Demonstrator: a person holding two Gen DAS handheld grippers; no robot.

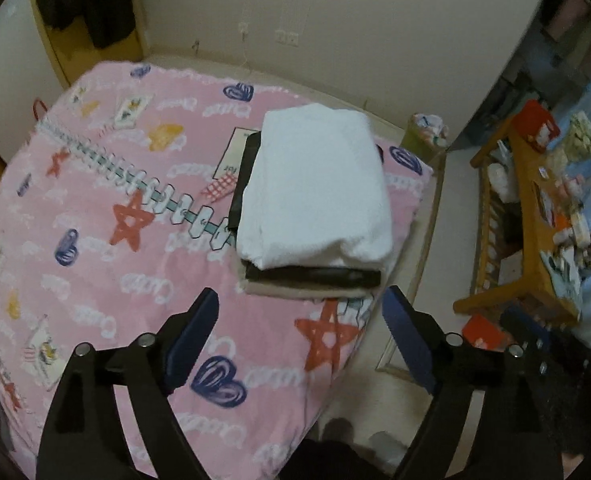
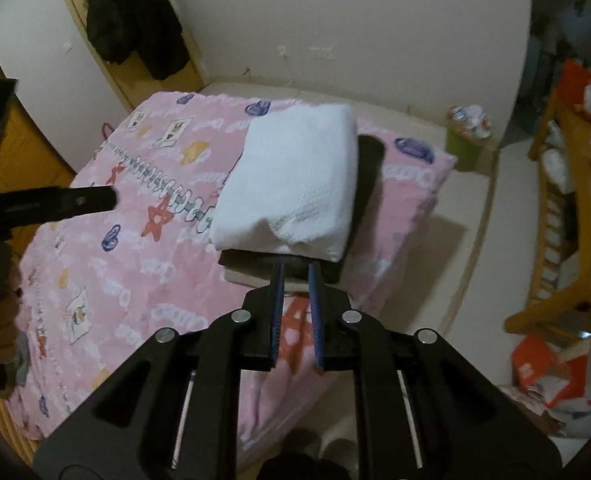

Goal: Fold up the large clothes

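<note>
A folded white garment (image 1: 315, 188) tops a stack with a folded black garment (image 1: 315, 276) and a beige one (image 1: 291, 290) beneath, lying on the pink patterned blanket (image 1: 107, 220) near its right edge. My left gripper (image 1: 301, 308) hovers open and empty just in front of the stack. In the right wrist view the white garment (image 2: 291, 184) lies over the black one (image 2: 255, 264). My right gripper (image 2: 297, 268) hovers at the stack's near edge, jaws a narrow gap apart, holding nothing. The left gripper's finger (image 2: 75, 200) shows at the left.
The blanket covers a low mattress (image 2: 435, 248) in the room's corner. A wooden table (image 1: 535, 216) crowded with items stands to the right. A green bin (image 2: 465, 140) sits by the wall. Dark coats (image 2: 135, 20) hang at the back left. Red boxes (image 2: 535, 360) lie on the floor.
</note>
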